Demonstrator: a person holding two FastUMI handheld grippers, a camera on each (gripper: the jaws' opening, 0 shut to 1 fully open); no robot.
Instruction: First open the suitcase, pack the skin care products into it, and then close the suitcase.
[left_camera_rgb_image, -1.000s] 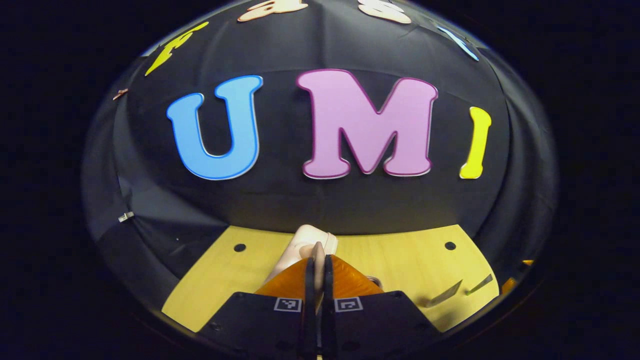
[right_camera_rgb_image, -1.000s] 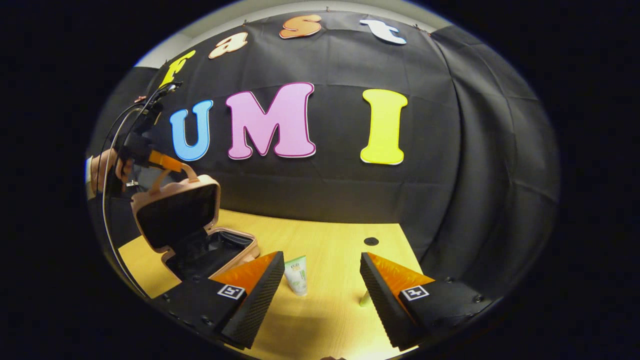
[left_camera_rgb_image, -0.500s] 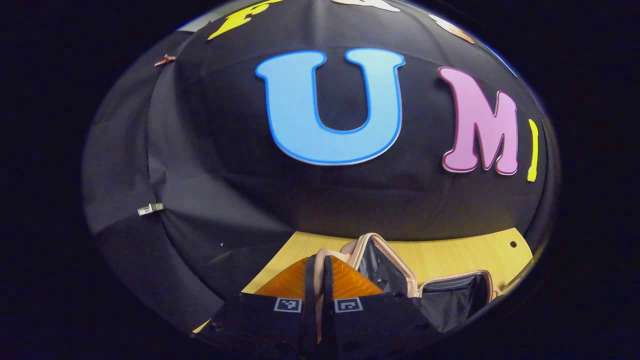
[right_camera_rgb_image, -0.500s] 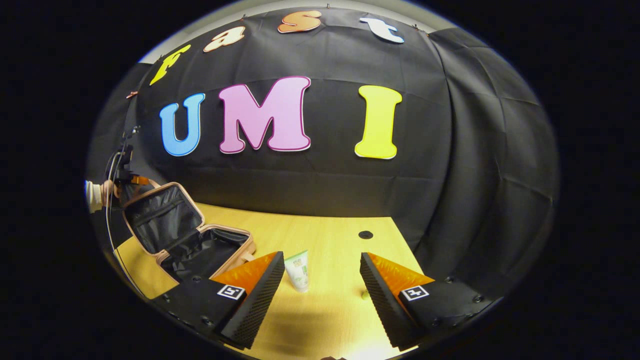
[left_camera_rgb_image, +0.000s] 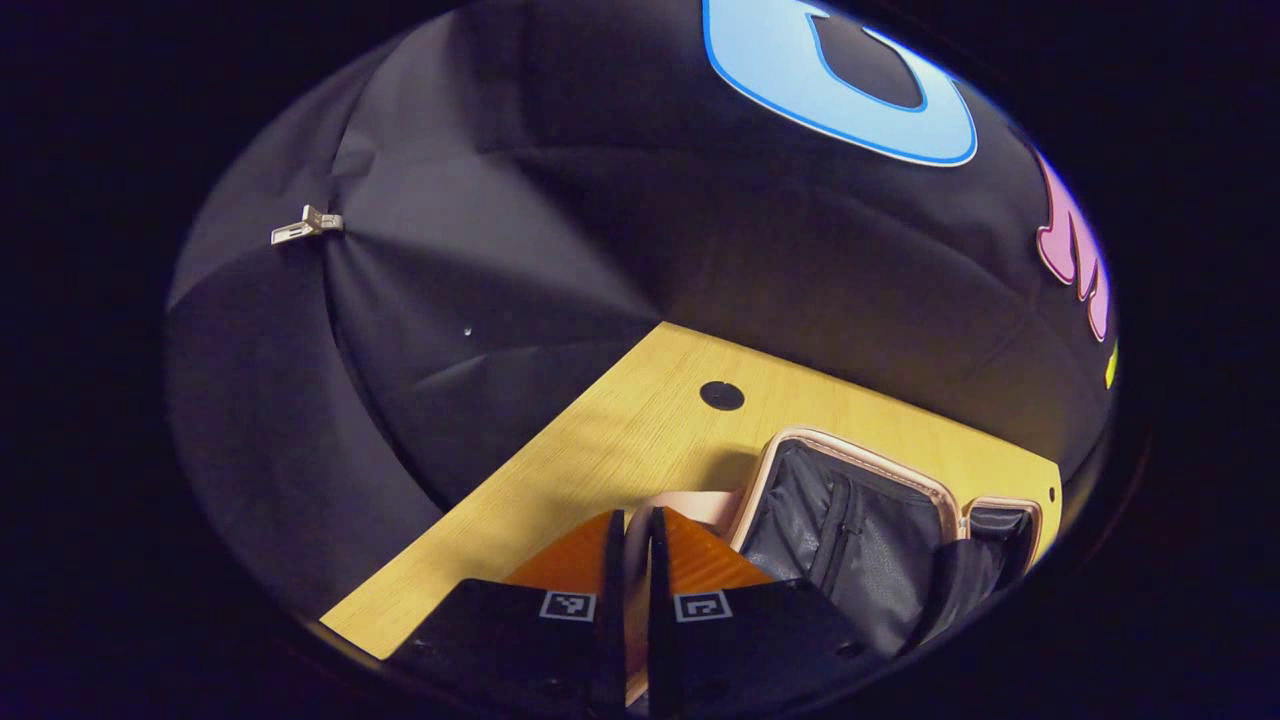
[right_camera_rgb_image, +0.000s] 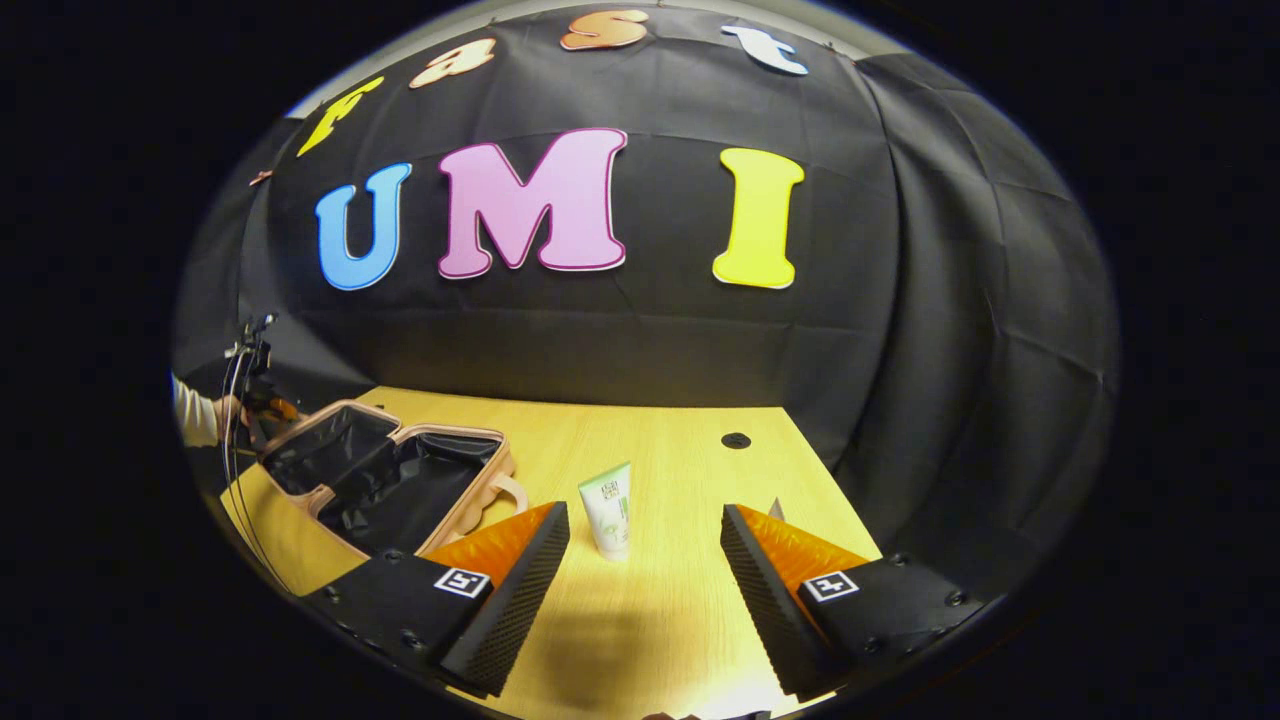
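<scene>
Since a second ago the suitcase (right_camera_rgb_image: 385, 480) lid has swung from half-raised to lying nearly flat, and we now look down on the table (left_camera_rgb_image: 600, 450) corner in the left gripper view where the wall filled most of it before. We hold the left gripper (left_camera_rgb_image: 632, 530) with its fingers pressed together on a thin pink strip, apparently the lid's handle (left_camera_rgb_image: 690, 503), just beside the lid's rim. Black lining and a zip pocket show inside the lid (left_camera_rgb_image: 850, 530) in that view. In the right gripper view the pink case lies open on the left of the wooden table, both halves showing black lining, a second handle (right_camera_rgb_image: 505, 490) on its near side. At the far left of that view a hand (right_camera_rgb_image: 228, 412) with a pale sleeve (right_camera_rgb_image: 192, 412) holds the other gripper at the case's far edge, cables trailing. Our right gripper (right_camera_rgb_image: 645, 540) hangs with fingers spread wide, touching nothing. Between its fingers, farther off, a white and green skin care tube (right_camera_rgb_image: 610, 510) stands upright on its cap, apart from the suitcase. A round hole (right_camera_rgb_image: 736, 440) marks the tabletop behind it.
</scene>
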